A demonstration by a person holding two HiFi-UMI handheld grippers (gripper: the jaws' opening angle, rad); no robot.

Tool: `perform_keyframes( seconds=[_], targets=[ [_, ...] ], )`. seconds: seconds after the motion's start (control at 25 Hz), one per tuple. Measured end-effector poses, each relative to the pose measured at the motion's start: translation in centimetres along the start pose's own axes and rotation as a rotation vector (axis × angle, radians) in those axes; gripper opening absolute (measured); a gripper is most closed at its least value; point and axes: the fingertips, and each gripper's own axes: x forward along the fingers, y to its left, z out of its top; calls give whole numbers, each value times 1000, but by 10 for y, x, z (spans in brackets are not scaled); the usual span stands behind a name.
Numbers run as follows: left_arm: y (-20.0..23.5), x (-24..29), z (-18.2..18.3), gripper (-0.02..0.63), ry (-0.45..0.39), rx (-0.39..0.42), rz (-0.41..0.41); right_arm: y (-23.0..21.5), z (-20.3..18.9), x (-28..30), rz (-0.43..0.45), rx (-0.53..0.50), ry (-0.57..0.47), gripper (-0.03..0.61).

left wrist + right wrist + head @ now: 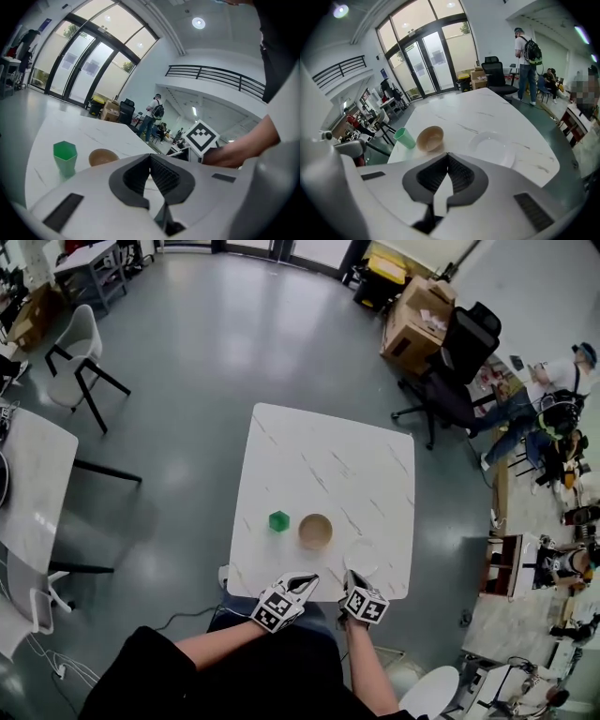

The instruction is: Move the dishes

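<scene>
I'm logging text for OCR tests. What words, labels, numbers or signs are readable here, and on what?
None can be read.
Left cube and right cube: square patterns only, no letters.
Box label: too small to read.
Door sheets: blurred.
Cup, bowl, plate: no print visible.

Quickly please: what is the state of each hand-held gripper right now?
Left hand-held gripper: closed, jaw tips together, holding nothing.
Right hand-held gripper: closed, jaw tips together, holding nothing.
</scene>
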Motion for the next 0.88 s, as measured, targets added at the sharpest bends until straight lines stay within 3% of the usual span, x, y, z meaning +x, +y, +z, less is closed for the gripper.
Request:
perform_keyframes(
  seconds=[0.28,0.44,0.6,0.72,0.88],
  targets=[
    [-8,66,-13,17,79,22,33,-92,-6,-18,-19,-35,-7,18],
    [-13,113,-24,17,108,-16,99,-143,6,-9,31,-43,27,18],
    [-4,149,-42,17,154,-60,192,-165,12,14,105,-132,78,19],
    [-9,173,-58,17,224,-104,212,-186,13,26,104,-198,106,19],
    [-10,190,-68,18,287,-123,241,-197,10,39,136,-174,160,21]
  ],
)
